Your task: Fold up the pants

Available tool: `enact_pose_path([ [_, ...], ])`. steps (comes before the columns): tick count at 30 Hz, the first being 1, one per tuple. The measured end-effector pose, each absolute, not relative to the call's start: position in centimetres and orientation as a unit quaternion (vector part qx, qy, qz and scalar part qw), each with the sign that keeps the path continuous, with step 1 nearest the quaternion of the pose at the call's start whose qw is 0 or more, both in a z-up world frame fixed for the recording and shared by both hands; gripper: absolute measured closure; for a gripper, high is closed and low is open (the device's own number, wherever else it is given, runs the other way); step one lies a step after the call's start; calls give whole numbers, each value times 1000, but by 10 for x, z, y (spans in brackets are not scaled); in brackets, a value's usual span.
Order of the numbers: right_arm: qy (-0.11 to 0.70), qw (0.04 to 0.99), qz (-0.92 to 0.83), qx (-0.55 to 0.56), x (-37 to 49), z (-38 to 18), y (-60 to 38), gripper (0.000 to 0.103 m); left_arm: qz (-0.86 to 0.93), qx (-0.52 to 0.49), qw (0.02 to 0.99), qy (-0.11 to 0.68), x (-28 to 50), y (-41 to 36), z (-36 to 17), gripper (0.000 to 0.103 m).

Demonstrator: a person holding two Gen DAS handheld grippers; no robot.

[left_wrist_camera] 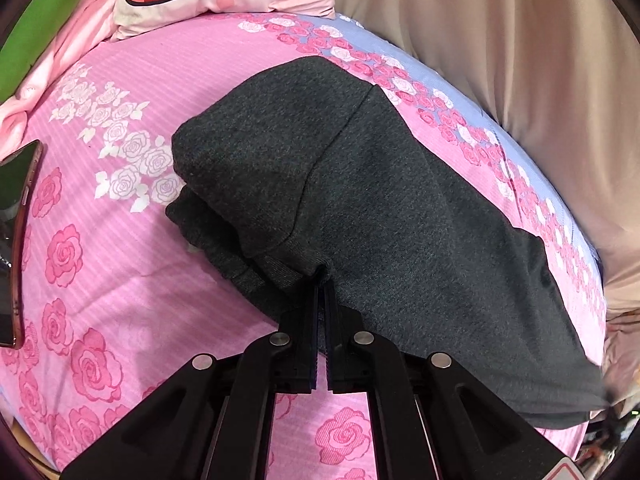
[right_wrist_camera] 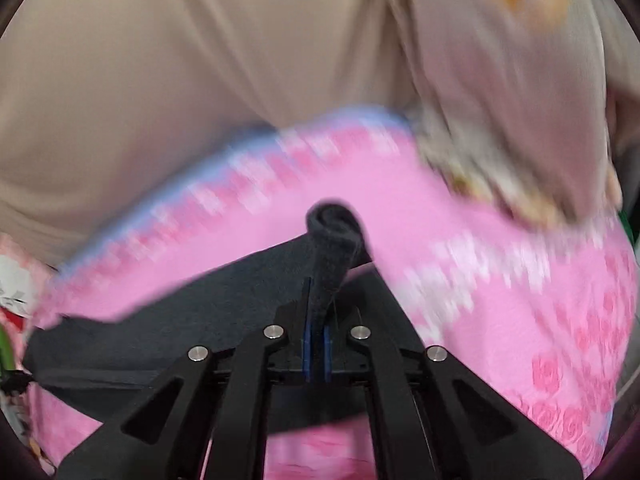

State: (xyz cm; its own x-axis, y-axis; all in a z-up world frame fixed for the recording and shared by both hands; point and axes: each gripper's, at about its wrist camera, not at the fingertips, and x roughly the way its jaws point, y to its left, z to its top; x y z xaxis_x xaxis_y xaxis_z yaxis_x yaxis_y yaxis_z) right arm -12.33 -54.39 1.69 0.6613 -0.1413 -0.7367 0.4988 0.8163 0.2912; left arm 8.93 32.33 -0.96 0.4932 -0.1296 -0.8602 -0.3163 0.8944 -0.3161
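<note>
Both grippers, left gripper (left_wrist_camera: pixel 322 280) and right gripper (right_wrist_camera: pixel 320 300), pinch the dark pants (left_wrist_camera: pixel 360 184) mid-fold on the bedsheet (left_wrist_camera: pixel 120 240) near its far edge; next, lay both held edges down evenly.

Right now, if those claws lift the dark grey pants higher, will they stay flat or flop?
Probably flop: the pants already drape and bunch in soft folds. Where the right claw pinches them, the fabric curls over limply. The thick knit suggests little slipping.
</note>
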Motion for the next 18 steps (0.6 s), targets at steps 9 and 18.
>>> enact_pose_path([
  [9, 356, 869, -212, 269, -156, 6, -542, 83, 69, -216, 841, 492, 82, 326, -4, 92],
  [18, 279, 918, -214, 181, -178, 60, -450, 58, 99, -137, 910, 379, 56, 291, 101, 87],
])
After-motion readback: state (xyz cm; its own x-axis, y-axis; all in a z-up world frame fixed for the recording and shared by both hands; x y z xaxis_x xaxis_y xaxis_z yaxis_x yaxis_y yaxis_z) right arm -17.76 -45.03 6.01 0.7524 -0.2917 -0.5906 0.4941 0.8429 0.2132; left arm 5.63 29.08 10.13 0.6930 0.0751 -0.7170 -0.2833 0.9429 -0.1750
